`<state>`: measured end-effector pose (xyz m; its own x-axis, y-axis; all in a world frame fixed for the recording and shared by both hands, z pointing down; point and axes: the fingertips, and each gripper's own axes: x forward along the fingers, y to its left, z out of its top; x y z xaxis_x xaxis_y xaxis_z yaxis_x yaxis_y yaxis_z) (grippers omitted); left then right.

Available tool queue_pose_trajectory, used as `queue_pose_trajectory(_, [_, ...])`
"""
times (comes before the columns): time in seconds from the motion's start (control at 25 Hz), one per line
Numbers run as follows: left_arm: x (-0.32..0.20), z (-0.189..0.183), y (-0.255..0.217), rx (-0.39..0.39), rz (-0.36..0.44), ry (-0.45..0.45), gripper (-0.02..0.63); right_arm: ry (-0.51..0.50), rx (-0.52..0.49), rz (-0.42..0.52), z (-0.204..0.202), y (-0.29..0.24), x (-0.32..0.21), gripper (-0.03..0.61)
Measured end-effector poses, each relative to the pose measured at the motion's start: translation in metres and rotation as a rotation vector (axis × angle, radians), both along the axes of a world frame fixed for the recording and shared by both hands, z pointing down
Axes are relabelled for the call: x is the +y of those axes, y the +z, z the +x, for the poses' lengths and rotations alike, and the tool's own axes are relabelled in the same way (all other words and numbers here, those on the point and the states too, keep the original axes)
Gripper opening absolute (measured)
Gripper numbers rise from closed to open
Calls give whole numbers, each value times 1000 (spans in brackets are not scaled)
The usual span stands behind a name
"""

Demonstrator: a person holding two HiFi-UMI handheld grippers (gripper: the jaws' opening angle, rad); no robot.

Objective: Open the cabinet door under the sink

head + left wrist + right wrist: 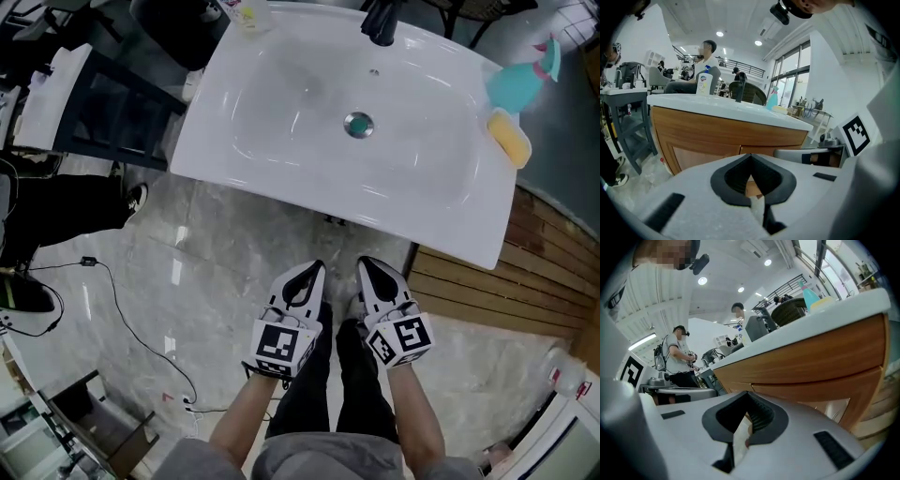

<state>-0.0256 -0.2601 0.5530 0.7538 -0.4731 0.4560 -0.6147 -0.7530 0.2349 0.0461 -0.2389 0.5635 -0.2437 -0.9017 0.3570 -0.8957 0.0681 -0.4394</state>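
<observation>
From the head view I look down on the white sink (281, 122); the cabinet beneath it is hidden by the basin. The wooden cabinet front (703, 133) shows in the left gripper view, with two door panels meeting at a seam near the middle, both closed. It fills the right of the right gripper view as the cabinet (820, 359). My left gripper (302, 279) and right gripper (373, 277) hang side by side just in front of the sink's near edge, apart from the cabinet. The left gripper (751, 155) and right gripper (747, 393) are both shut and hold nothing.
On the sink stand a black faucet (380, 21), a teal spray bottle (520, 80), a yellow sponge (509, 139) and a pale bottle (248, 14). A dark table (103, 112) stands left, wooden slats (506, 291) lie right, and a cable (122, 314) crosses the marble floor. People stand behind.
</observation>
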Motion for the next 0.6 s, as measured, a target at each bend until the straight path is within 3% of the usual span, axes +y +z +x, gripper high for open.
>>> queue_pose_trajectory(0.6, [-9,1,78,-19,-37,-7,6,34,-63,-72,-9,90,-10,11])
